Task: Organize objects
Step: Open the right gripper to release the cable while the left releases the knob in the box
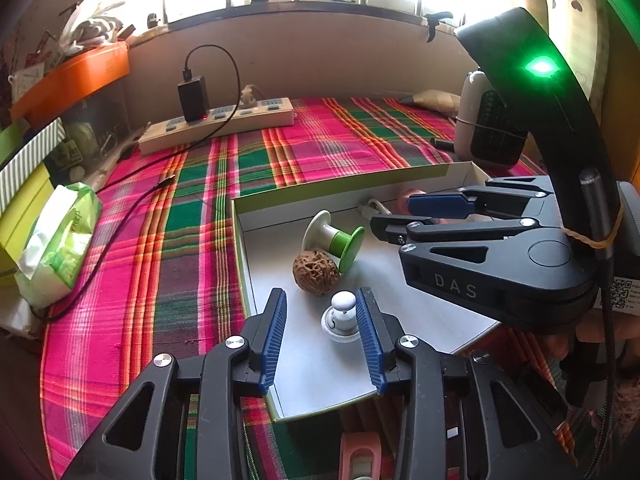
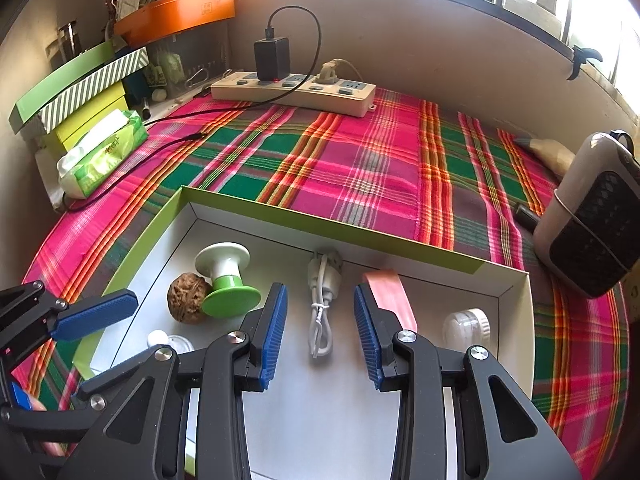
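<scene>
Tongs are being held over a shallow white box (image 1: pixel 256 220) with a green rim, lying on the plaid cloth of the table (image 2: pixel 360 168).

The left tongs (image 1: pixel 322 334), at lower centre of the left view, are being kept released around a small white knob (image 1: pixel 342 314) standing on the box floor; the right pad looks very near it, but no pinch is being made. The knob is being judged light, hard and smooth, likely to slip or roll, best taken at its narrow neck.

The right tongs (image 2: pixel 320 330), at lower centre of the right view, are being held released over a coiled white cable (image 2: pixel 322 300), soft and light, best gripped at its tied middle. Both tongs are being pointed steeply downward.

A walnut (image 1: pixel 316 272) and a green-and-white spool (image 1: pixel 334 240) are lying touching in the box's left part.
</scene>
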`<action>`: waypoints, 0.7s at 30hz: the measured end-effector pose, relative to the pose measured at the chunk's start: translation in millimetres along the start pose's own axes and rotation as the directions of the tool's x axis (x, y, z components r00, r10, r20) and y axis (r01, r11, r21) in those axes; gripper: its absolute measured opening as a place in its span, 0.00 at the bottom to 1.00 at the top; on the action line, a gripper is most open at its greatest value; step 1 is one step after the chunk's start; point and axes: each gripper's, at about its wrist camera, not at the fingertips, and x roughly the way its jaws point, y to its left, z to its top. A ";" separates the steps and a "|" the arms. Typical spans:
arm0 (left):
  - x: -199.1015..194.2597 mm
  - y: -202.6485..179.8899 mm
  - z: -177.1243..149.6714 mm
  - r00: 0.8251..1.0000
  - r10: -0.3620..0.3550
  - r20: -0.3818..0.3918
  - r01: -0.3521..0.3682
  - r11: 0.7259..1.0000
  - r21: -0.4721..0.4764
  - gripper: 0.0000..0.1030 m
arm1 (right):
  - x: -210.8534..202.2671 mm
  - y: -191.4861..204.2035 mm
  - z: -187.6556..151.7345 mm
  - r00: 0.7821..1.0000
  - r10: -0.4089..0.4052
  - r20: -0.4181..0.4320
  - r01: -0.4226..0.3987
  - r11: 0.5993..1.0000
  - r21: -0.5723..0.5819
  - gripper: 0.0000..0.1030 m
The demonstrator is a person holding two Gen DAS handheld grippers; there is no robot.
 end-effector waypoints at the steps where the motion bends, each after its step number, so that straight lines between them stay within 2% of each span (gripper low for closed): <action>1: -0.8 0.5 -0.1 1.000 0.003 0.001 -0.003 1.000 -0.001 0.34 | -0.6 -0.5 -0.6 1.000 -0.002 0.000 0.002 1.000 0.002 0.35; 21: -13.7 8.7 -1.4 1.000 -0.005 0.020 0.006 0.999 -0.039 0.35 | -13.6 -4.1 -6.1 1.000 -0.009 0.017 0.009 1.000 0.019 0.35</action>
